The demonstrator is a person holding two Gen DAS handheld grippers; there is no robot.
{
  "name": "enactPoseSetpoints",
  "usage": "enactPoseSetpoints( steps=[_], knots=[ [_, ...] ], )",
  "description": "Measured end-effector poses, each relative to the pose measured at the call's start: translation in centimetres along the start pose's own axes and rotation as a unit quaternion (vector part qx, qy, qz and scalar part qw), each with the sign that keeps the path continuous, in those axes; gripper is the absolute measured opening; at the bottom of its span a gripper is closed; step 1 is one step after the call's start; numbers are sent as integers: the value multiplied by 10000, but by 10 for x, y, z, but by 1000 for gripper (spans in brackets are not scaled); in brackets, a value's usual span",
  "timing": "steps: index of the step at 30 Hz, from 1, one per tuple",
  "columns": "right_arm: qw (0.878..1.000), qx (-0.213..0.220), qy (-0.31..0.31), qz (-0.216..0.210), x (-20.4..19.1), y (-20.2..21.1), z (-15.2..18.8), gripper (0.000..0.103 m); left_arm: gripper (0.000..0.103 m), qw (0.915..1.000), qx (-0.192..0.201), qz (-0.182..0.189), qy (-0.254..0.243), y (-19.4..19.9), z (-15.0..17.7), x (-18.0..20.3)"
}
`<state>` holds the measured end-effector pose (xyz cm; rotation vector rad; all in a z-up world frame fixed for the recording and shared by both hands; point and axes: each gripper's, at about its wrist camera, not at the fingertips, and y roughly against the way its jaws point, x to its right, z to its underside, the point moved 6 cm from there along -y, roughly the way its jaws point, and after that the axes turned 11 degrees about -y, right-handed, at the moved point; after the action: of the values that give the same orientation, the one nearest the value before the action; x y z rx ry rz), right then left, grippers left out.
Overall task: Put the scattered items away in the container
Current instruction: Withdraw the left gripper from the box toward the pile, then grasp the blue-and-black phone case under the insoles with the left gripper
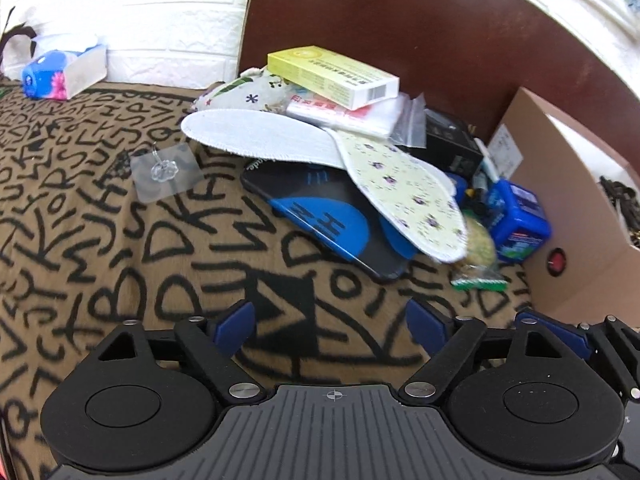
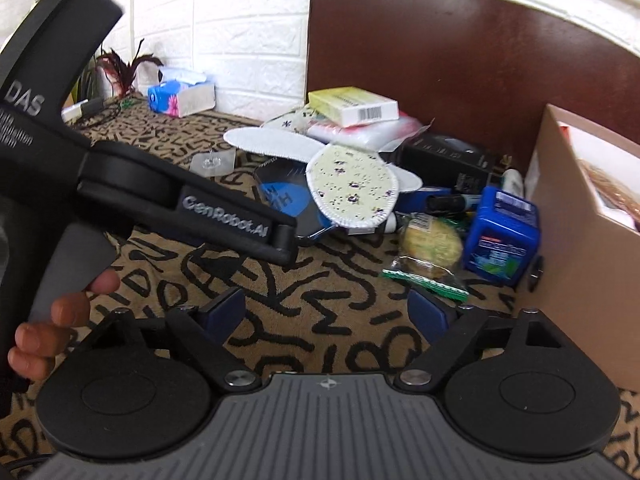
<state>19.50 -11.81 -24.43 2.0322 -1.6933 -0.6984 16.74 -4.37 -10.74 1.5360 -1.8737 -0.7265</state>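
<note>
A pile of items lies on the letter-patterned cloth [image 1: 80,208]: a yellow-green box [image 1: 332,76] on top, a white insole [image 1: 256,136], a floral insole [image 1: 404,196], a black and blue packet [image 1: 320,216], a wrapped green-yellow cake [image 1: 476,252] and a blue tub [image 1: 516,224]. The cardboard box [image 1: 576,216] stands to the right. My left gripper [image 1: 330,322] is open and empty, in front of the pile. My right gripper [image 2: 326,316] is open and empty, near the wrapped cake [image 2: 432,248] and the blue tub [image 2: 502,232], with the cardboard box [image 2: 576,248] at its right.
A clear adhesive hook [image 1: 164,172] lies apart on the cloth, left of the pile. A tissue pack [image 1: 64,72] sits by the white brick wall. A dark brown chair back [image 1: 440,40] stands behind the pile. The left gripper's body [image 2: 168,200] crosses the right wrist view.
</note>
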Motion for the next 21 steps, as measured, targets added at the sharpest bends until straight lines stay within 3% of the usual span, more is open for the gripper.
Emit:
enactPoseSetpoints(
  steps=[3, 9, 18, 21],
  knots=[
    [10000, -67, 25, -51, -2, -13, -4, 84, 88, 9999, -3, 77, 138, -9, -8, -6],
    [9998, -119, 123, -129, -6, -40, -16, 84, 90, 9999, 121, -114, 30, -20, -27, -20],
    [9995, 104, 284, -59, -6, -72, -42, 86, 96, 9994, 252, -156, 165, -39, -58, -47],
    [9996, -4, 262, -80, -7, -79, -43, 82, 93, 9994, 247, -73, 233, -46, -62, -51]
  ],
)
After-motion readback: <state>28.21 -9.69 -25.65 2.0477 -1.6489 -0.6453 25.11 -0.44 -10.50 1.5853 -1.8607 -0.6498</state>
